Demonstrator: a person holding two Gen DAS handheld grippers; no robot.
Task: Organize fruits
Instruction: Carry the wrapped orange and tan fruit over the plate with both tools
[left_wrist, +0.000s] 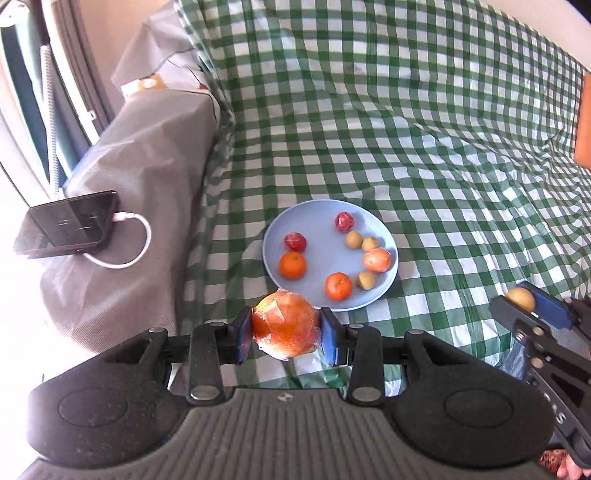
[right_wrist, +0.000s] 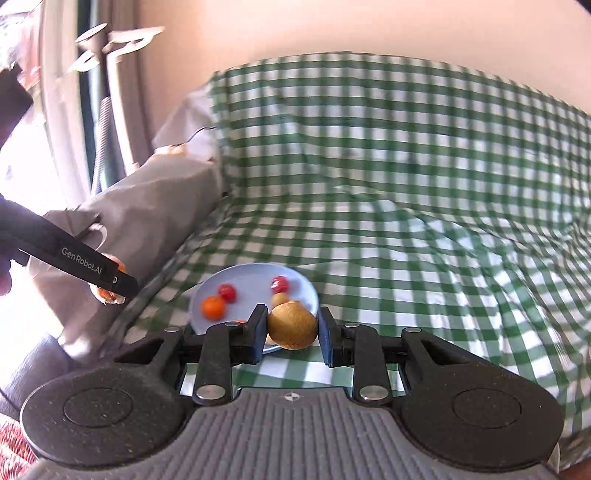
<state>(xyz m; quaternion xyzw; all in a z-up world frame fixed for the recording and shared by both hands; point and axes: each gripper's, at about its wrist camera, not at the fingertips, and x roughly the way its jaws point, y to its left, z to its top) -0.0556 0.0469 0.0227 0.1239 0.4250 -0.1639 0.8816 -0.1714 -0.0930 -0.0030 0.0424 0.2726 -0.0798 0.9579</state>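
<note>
A blue plate (left_wrist: 317, 221) lies on the green checked cloth and holds several fruits: oranges (left_wrist: 292, 264), red wrapped fruits (left_wrist: 294, 242) and small tan fruits (left_wrist: 353, 239). My left gripper (left_wrist: 286, 334) is shut on a plastic-wrapped orange fruit (left_wrist: 284, 328), held just in front of the plate's near rim. My right gripper (right_wrist: 292, 330) is shut on a small tan fruit (right_wrist: 291, 325), held near the plate (right_wrist: 255, 275). It also shows in the left wrist view (left_wrist: 524, 306) at the right, with the tan fruit (left_wrist: 521, 299) between its pads.
A grey covered armrest (left_wrist: 147, 177) stands left of the cloth. A black phone (left_wrist: 70, 221) with a white cable (left_wrist: 136, 240) lies on it. An orange cushion (left_wrist: 583, 122) is at the far right edge. The green checked cloth (left_wrist: 406, 110) stretches back and right.
</note>
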